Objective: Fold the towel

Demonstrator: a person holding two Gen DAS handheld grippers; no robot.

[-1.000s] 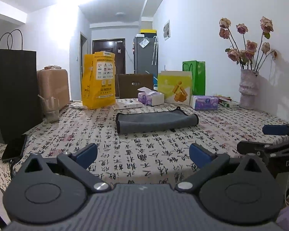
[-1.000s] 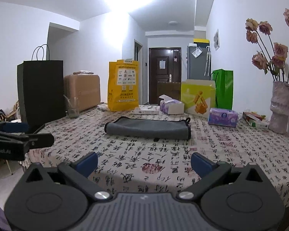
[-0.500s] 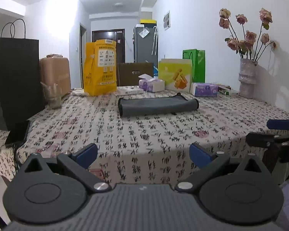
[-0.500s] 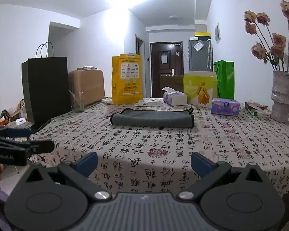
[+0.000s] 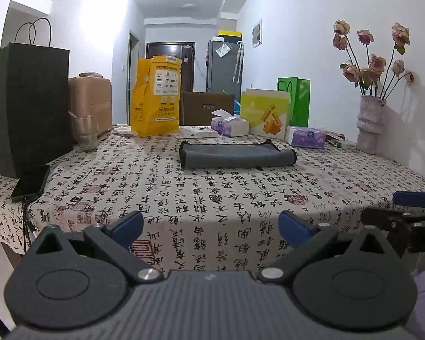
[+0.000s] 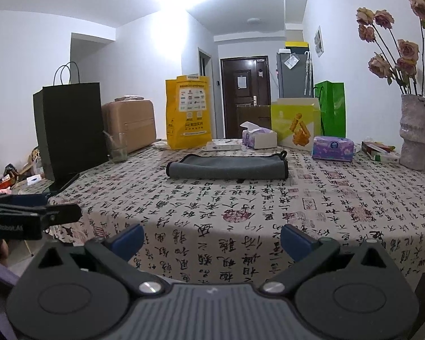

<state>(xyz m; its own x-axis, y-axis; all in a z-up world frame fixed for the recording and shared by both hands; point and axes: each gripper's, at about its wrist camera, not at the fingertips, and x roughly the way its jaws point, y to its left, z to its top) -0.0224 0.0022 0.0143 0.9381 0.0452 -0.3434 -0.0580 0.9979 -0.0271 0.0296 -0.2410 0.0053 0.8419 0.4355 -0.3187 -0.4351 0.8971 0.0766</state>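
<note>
A grey towel (image 5: pixel 236 155) lies folded into a long flat strip on the patterned tablecloth (image 5: pixel 201 192), toward the far middle of the table; it also shows in the right wrist view (image 6: pixel 226 165). My left gripper (image 5: pixel 211 225) is open and empty, held off the table's near edge, well short of the towel. My right gripper (image 6: pixel 212 239) is open and empty, also off the near edge. Each gripper shows at the side of the other's view: the right one (image 5: pixel 410 212), the left one (image 6: pixel 34 215).
A black paper bag (image 5: pixel 28 107), a phone (image 5: pixel 31 182) and a glass (image 5: pixel 83 131) stand at the left. A yellow bag (image 5: pixel 155 96), tissue boxes (image 5: pixel 231 124) and gift bags (image 5: pixel 266 113) line the back. A vase with roses (image 5: pixel 371 124) stands at the right.
Both grippers have pulled back from the table and dropped lower, so the near table edge now shows. The towel has not moved. Both stay open.
</note>
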